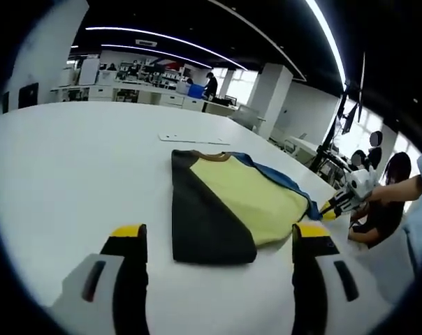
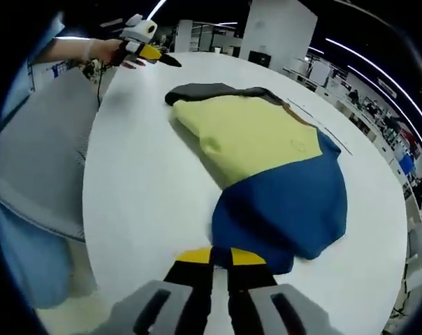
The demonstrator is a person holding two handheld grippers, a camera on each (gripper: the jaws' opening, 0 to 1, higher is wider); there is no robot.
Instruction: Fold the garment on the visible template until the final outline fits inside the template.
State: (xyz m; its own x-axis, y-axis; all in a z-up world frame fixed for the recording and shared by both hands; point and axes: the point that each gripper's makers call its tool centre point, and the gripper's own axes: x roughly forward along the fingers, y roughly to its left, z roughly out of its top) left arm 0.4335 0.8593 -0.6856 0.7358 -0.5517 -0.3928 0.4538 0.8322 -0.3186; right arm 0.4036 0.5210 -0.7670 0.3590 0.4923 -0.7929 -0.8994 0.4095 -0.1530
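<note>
Partly folded garment (image 1: 228, 206) on tabletop (image 1: 71, 160); more folds left. Left gripper (image 1: 218, 241) released short of garment; right gripper (image 2: 220, 257) clenched at its blue edge, grasp unclear.

a wide white table (image 1: 71, 167) spreads out ahead of the left tool's jaws, and lying flat on it, just past the tips, is the garment (image 1: 225, 206), folded up, black, yellow and blue panels showing. beyond it, further from the tool, a thin outline, the template (image 1: 194, 139), is marked on the tabletop. from the right tool, the same garment (image 2: 267, 167) sits right ahead on the table (image 2: 141, 181).
</note>
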